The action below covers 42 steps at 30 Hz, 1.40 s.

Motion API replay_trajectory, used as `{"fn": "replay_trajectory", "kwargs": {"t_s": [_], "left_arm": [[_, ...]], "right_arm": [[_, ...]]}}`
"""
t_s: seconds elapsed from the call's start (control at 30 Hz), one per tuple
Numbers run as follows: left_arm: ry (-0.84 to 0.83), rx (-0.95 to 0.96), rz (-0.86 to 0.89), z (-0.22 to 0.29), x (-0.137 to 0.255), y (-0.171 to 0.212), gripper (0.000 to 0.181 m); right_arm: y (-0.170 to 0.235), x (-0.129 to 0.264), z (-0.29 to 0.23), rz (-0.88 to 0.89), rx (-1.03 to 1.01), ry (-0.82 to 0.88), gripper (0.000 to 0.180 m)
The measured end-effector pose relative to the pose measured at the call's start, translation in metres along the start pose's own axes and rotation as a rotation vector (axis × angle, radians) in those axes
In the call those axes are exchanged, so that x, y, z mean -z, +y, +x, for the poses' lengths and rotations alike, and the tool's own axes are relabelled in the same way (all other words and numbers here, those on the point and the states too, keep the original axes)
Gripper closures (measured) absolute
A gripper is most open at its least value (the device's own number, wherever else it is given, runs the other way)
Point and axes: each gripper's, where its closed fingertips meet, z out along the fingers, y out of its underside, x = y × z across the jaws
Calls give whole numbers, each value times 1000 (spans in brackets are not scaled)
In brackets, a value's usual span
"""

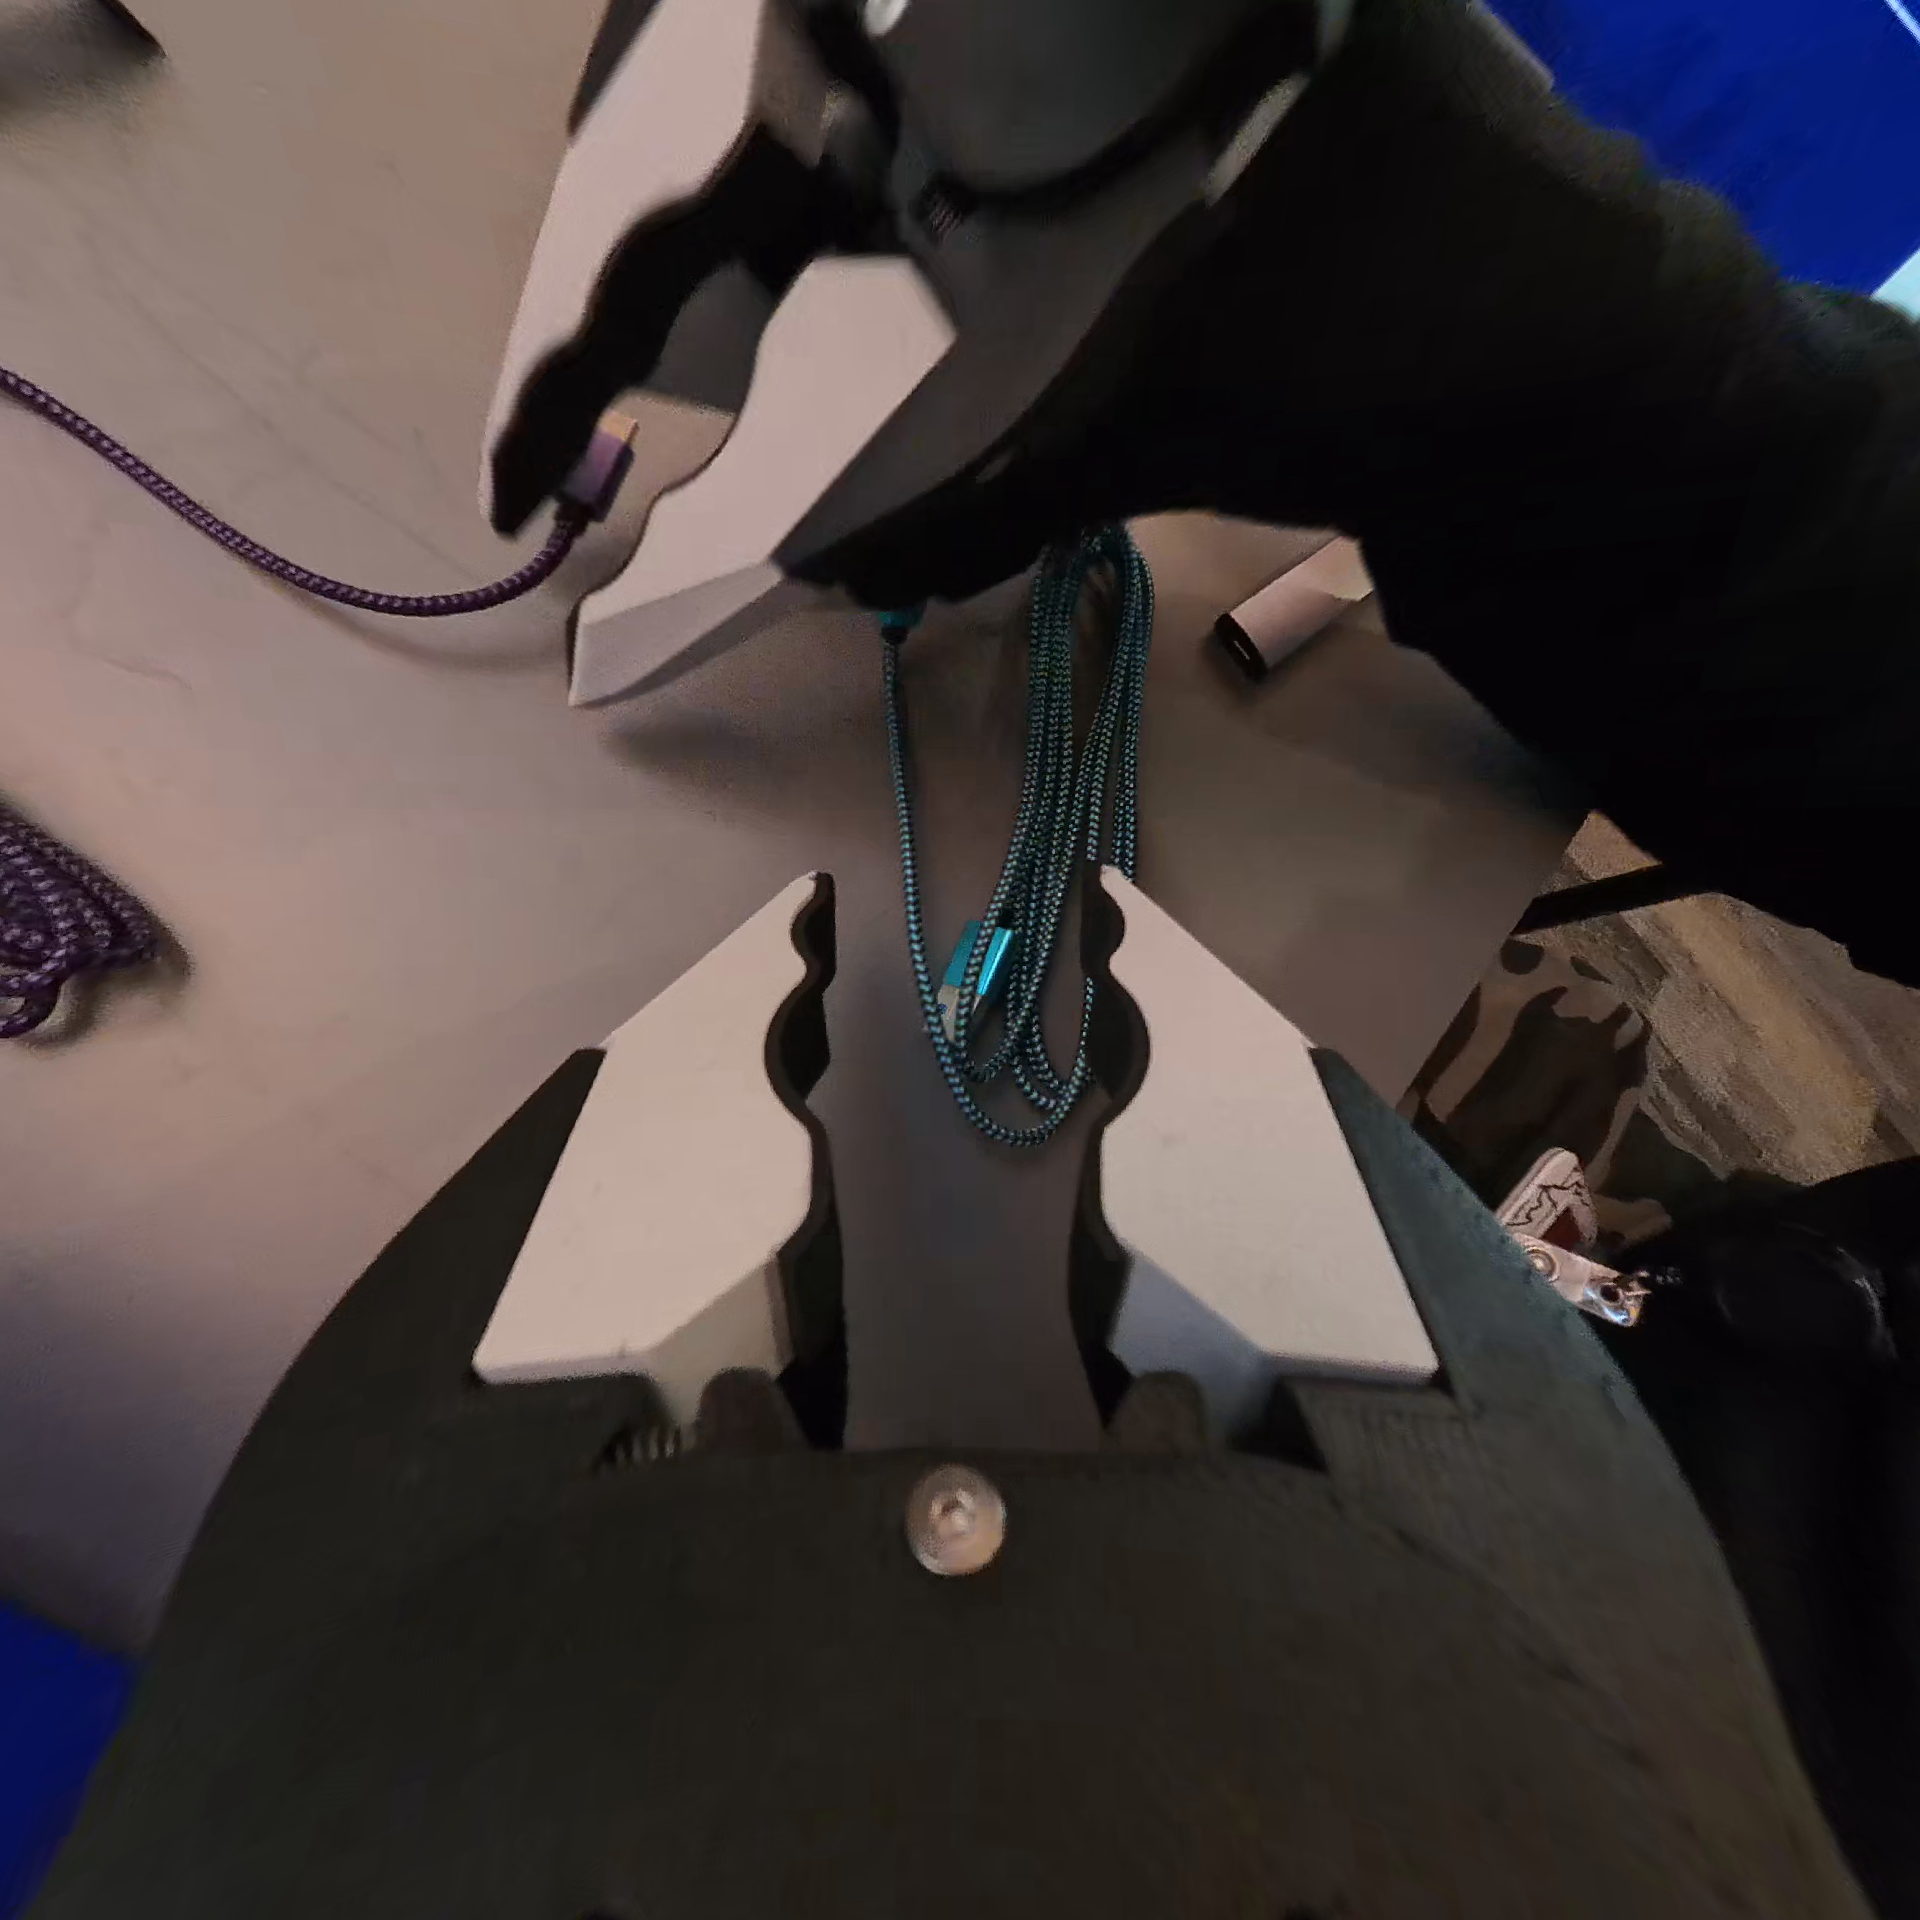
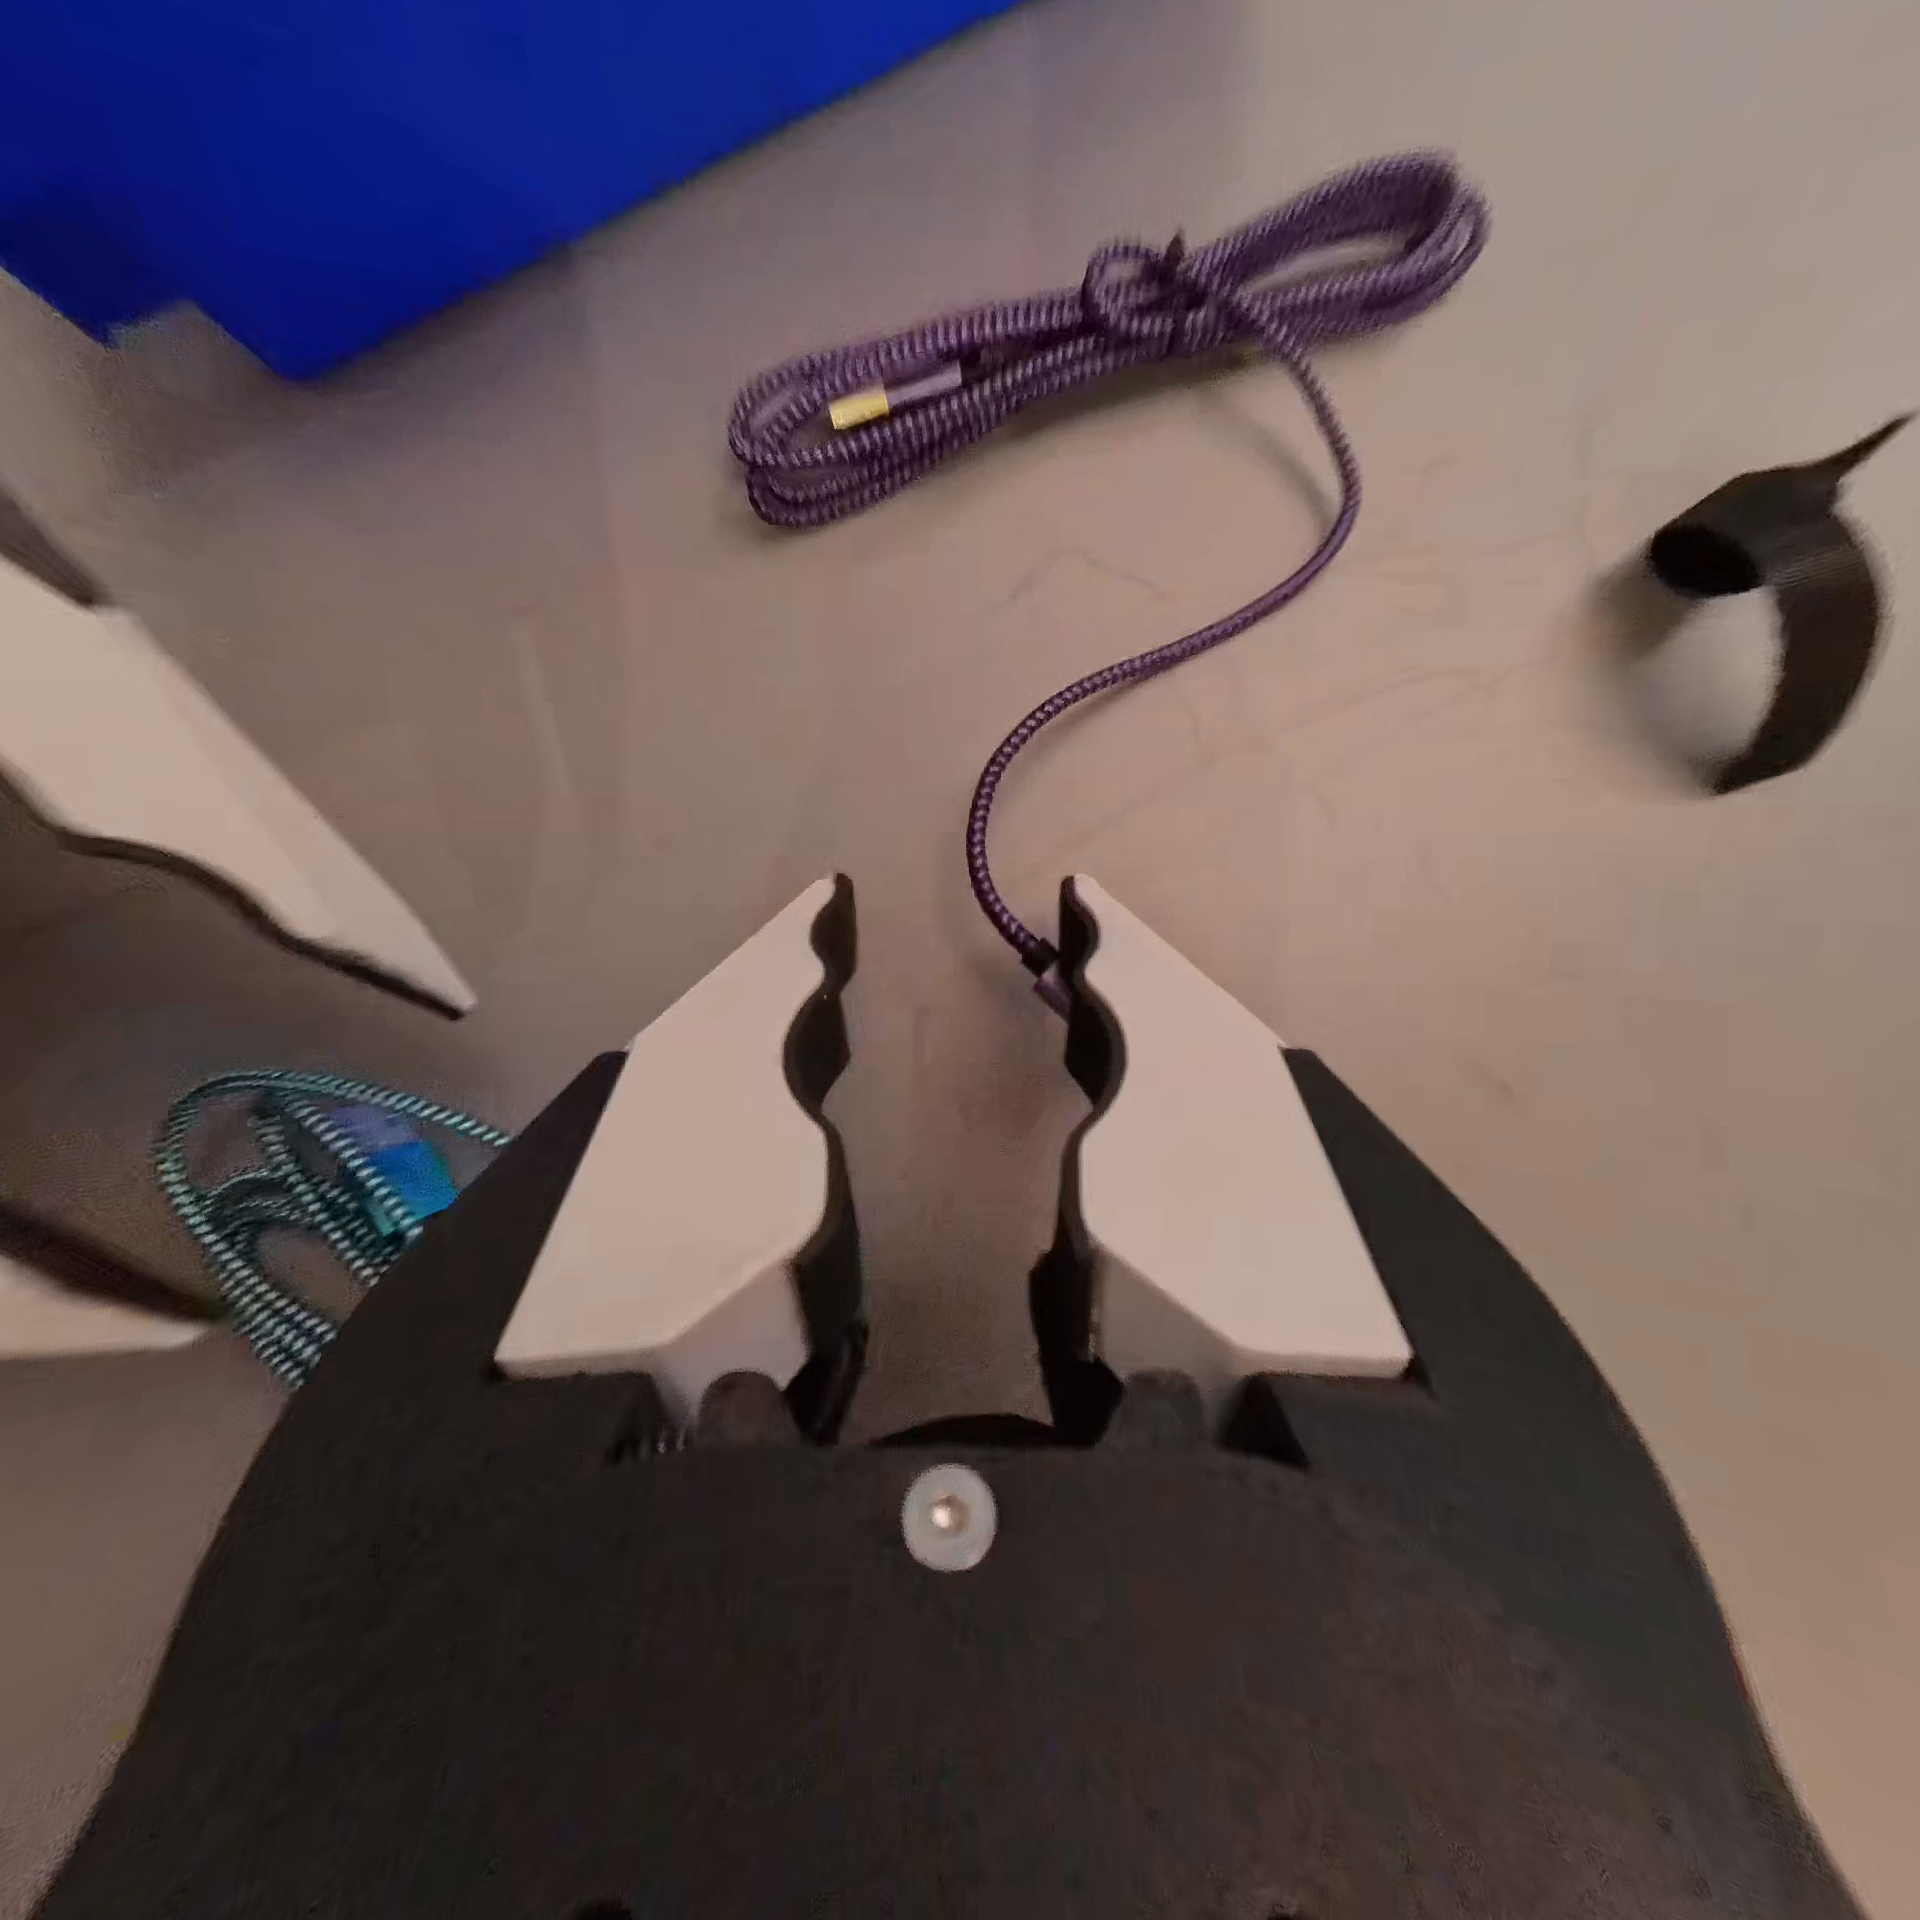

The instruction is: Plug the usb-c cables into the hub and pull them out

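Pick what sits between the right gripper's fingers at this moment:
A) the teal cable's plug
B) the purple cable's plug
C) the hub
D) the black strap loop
B: the purple cable's plug lies beside one finger of the right gripper, whose jaws are apart; the teal cable lies elsewhere on the table.

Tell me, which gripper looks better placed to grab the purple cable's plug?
The right gripper, probably: its jaws are open and the purple cable's plug sits between its fingertips, beside one pad. The left gripper hovers open over the teal cable.

no readable text, labels, brands or numbers anywhere
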Motion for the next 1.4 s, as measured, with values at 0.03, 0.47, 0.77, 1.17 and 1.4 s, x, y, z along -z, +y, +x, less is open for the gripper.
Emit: {"fn": "replay_trajectory", "kwargs": {"t_s": [0.03,0.47,0.77,1.17,1.4], "left_arm": [[0,4,6,-1,1,-1,135],[-99,-15,8,-13,-6,-30,125],[-371,-159,-108,-49,-36,-51,115],[-384,-167,-218,-72,-63,-34,169],[-512,-367,-61,-69,-45,-63,171]], "right_arm": [[6,-8,2,-43,1,2,152],[9,53,-7,69,-10,-16,180],[36,111,-35,127,-50,-38,180],[51,130,-56,183,-81,-63,180],[46,132,-44,286,-181,-55,143]]}}
